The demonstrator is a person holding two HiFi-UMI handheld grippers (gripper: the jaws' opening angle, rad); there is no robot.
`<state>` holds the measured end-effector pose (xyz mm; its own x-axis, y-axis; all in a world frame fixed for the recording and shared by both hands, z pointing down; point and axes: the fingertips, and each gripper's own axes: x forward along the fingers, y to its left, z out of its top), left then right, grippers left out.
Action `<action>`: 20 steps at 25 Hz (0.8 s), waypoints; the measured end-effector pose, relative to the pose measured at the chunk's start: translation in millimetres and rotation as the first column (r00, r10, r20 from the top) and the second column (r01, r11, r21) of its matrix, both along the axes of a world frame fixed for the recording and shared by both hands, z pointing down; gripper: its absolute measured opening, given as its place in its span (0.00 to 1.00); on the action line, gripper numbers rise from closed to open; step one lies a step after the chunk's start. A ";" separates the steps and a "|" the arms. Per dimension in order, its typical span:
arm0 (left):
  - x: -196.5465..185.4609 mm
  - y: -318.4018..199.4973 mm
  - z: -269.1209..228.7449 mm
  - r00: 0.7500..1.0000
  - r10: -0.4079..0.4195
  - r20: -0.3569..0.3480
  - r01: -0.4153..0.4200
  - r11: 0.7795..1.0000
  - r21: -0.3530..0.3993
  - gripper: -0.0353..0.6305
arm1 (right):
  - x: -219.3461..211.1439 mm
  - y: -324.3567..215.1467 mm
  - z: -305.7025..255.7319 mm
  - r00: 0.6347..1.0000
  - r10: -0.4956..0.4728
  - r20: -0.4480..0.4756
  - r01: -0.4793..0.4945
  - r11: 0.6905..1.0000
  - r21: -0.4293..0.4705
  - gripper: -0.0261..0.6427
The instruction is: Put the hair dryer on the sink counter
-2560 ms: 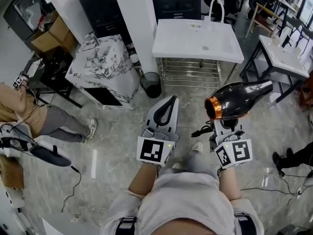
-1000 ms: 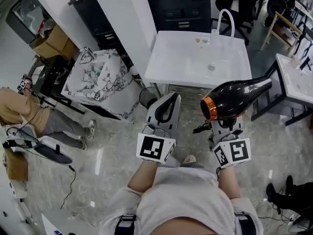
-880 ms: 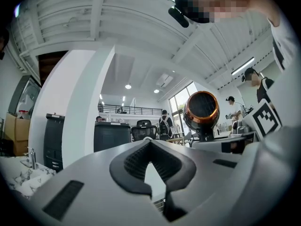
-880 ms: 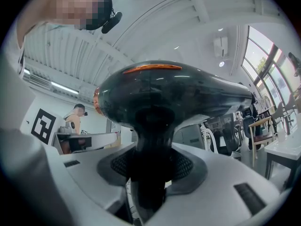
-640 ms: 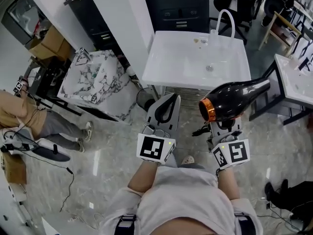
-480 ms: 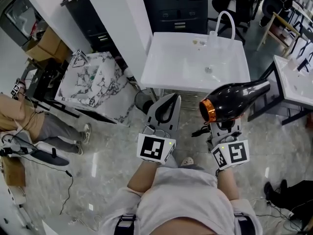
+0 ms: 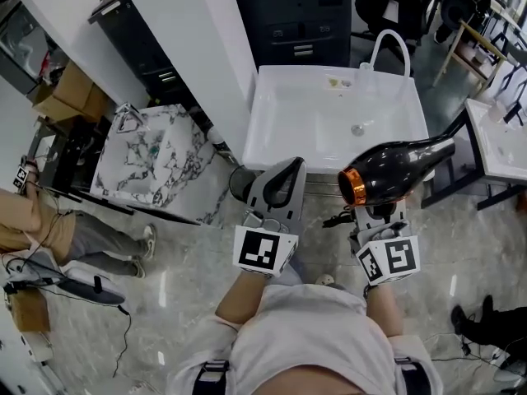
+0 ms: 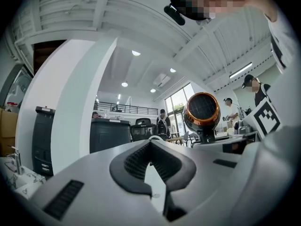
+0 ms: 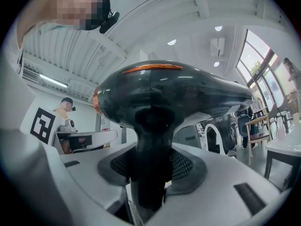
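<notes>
A black hair dryer [image 7: 397,168] with an orange ring at its rear stands upright by its handle in my right gripper [image 7: 377,211], whose pads are shut on the handle. In the right gripper view the dryer's body [image 9: 174,93] fills the upper middle above the right gripper [image 9: 150,161]. The white sink counter [image 7: 280,122] with its curved faucet [image 7: 380,44] lies just ahead, and the dryer's nozzle hangs over its front right corner. My left gripper [image 7: 291,168] is beside it at the counter's front edge, shut and empty; its view shows the left gripper [image 8: 150,145] and the dryer [image 8: 201,111].
A marble-topped cabinet [image 7: 144,159] stands to the left of the sink, with a dark bin [image 7: 239,181] between them. Another white sink [image 7: 498,142] is at the right. A person [image 7: 37,225] sits at the far left. Cables lie on the floor.
Both grippers have moved forward together toward the sink counter, which now lies right in front of their tips. The hair dryer stays held in the right gripper.
</notes>
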<state>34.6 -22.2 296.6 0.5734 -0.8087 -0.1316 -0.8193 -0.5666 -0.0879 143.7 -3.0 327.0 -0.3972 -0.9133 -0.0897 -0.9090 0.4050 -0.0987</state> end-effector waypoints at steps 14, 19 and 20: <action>-59.8 -106.8 -3.6 0.999 0.050 -0.015 -0.050 0.999 -0.008 0.07 | -49.8 -100.9 -3.0 0.996 0.088 0.002 -0.088 0.996 -0.011 0.31; -77.9 -135.5 -1.2 0.997 0.078 -0.024 -0.078 0.997 -0.010 0.07 | -68.9 -126.5 -1.3 0.993 0.116 0.001 -0.116 0.993 -0.011 0.31; -81.4 -140.7 -0.1 0.996 0.084 -0.018 -0.084 0.996 -0.011 0.07 | -71.9 -130.8 -1.4 0.992 0.123 0.002 -0.123 0.992 -0.010 0.32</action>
<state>-46.8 -162.9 296.5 0.6372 -0.7591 -0.1331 -0.7700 -0.6346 -0.0666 71.9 -133.8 325.6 -0.2813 -0.9562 -0.0811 -0.9517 0.2889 -0.1044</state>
